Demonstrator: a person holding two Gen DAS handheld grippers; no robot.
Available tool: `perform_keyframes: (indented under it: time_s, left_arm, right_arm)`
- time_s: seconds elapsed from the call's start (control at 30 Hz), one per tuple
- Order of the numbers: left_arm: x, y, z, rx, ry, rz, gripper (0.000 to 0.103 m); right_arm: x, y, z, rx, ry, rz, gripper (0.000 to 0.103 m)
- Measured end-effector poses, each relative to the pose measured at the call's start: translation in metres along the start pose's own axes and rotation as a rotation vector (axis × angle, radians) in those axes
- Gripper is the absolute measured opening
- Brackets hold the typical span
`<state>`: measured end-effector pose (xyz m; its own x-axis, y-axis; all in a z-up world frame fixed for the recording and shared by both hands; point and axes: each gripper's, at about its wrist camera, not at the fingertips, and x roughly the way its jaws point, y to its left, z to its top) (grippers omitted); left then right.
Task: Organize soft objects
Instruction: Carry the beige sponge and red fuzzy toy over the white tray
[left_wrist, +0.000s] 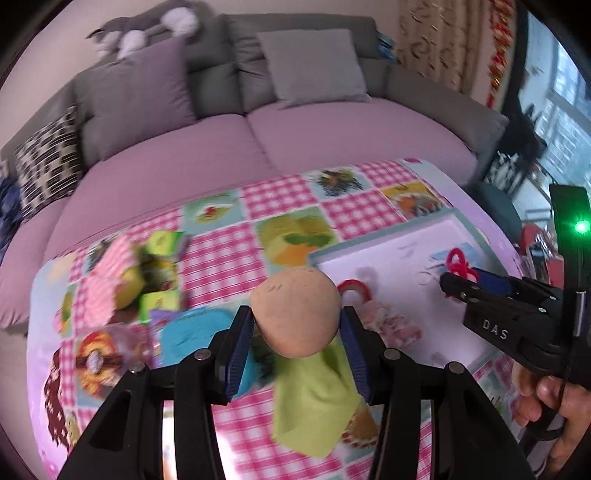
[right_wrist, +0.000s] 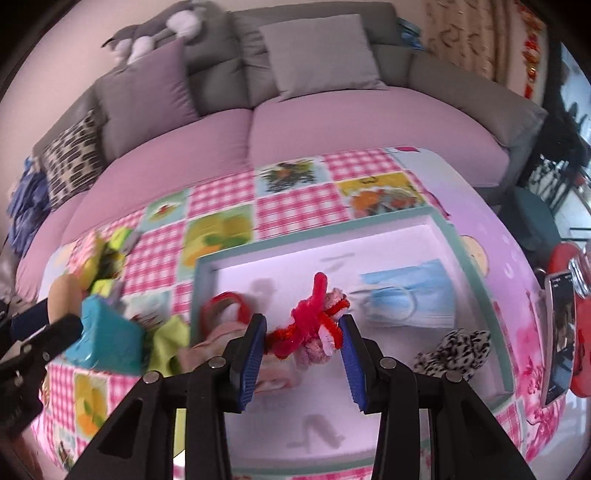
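My left gripper (left_wrist: 297, 314) is shut on a tan soft ball (left_wrist: 295, 321), held above the checked tablecloth (left_wrist: 288, 199). A green cloth (left_wrist: 314, 402) lies below the ball. My right gripper (right_wrist: 303, 323) is shut on a red and pink pipe-cleaner bundle (right_wrist: 310, 321) over the white tray (right_wrist: 476, 266) with a teal rim. In the left wrist view the right gripper (left_wrist: 448, 284) hangs over that tray (left_wrist: 391, 232) with the red bundle (left_wrist: 458, 262) at its tips. The right wrist view has the left gripper (right_wrist: 48, 325) and ball (right_wrist: 62, 295) at the far left.
Inside the tray lie a blue face mask (right_wrist: 406, 302), a leopard-print scrunchie (right_wrist: 454, 350), a red ring (right_wrist: 225, 306) and a pink soft thing (right_wrist: 273, 373). A teal block (right_wrist: 107, 343) and a pile of soft items (left_wrist: 122, 284) sit left. A phone (right_wrist: 557, 332) lies right; a sofa (left_wrist: 258, 140) stands behind.
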<state>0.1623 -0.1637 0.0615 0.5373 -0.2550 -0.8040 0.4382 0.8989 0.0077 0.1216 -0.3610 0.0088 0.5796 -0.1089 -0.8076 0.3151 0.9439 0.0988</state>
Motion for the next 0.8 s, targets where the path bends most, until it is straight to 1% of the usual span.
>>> perform_keyframes:
  time_s: [0.1,0.17,0.4,0.63,0.73,0.8]
  left_arm:
    - [0.017,-0.018,0.009,0.035,0.028,-0.021,0.05]
    - [0.031,-0.028,0.013,0.042,0.055,-0.022,0.05]
    - [0.065,-0.053,0.018,0.073,0.091,-0.037,0.05]
    - [0.092,-0.07,0.022,0.072,0.1,-0.04,0.05]
    - [0.098,-0.08,0.025,0.082,0.083,-0.034,0.05]
    - [0.105,-0.087,0.025,0.092,0.089,-0.041,0.05]
  right_arm:
    - [0.008,-0.013,0.001,0.037,0.013,-0.025,0.043]
    - [0.013,-0.02,0.002,0.048,0.014,-0.044,0.043]
    - [0.02,-0.036,-0.001,0.09,0.028,-0.085,0.043]
    - [0.021,-0.05,-0.002,0.12,0.03,-0.106,0.043]
    - [0.022,-0.054,-0.003,0.133,0.035,-0.1,0.043]
    - [0.022,-0.056,-0.003,0.137,0.037,-0.095,0.043]
